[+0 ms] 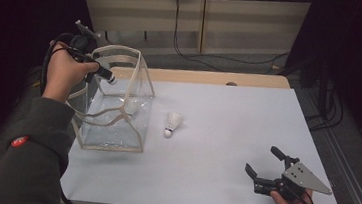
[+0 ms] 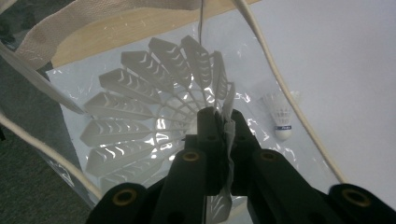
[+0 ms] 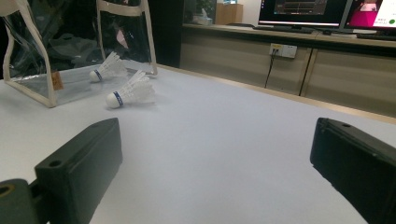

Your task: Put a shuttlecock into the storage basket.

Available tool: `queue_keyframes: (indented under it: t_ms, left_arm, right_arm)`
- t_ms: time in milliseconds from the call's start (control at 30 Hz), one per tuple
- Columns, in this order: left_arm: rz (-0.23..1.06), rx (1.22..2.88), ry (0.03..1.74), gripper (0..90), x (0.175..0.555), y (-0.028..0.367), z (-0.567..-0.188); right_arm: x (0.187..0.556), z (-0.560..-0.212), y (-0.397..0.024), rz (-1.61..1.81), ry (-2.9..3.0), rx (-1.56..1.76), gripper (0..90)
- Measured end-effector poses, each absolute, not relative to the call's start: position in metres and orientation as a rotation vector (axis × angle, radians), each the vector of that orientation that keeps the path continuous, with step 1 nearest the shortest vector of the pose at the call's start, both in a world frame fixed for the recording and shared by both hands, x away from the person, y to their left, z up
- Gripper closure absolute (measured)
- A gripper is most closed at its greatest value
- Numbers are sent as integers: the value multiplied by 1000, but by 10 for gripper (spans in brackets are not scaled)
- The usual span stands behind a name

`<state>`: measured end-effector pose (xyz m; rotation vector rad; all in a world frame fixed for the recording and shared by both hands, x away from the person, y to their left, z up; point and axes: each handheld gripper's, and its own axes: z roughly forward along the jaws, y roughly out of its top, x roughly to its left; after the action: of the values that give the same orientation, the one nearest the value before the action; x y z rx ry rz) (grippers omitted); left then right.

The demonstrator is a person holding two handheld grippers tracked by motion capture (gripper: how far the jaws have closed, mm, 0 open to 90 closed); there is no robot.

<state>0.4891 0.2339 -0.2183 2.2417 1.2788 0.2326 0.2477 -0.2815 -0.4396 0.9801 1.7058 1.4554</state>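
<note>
**Shuttlecock poised over the clear bag**

Left tool is up at the mouth of the clear bag, clenched on the feather skirt of a shuttlecock, holding it right above the opening. Inside the bag lies another shuttlecock. A third one rests on the white desk just beside the bag. Over on the near right, the right tool sits low above the desk, released and holding nothing

White shuttlecock, clear cream-trimmed bag
</note>
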Motion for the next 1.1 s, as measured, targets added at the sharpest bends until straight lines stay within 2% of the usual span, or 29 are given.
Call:
queue_keyframes:
  t_ms: [1100]
  left_arm:
    - [268,2244,1344,860,497,248,-233]
  right_arm:
    - [247,-439,-283,1460,1700,982,24]
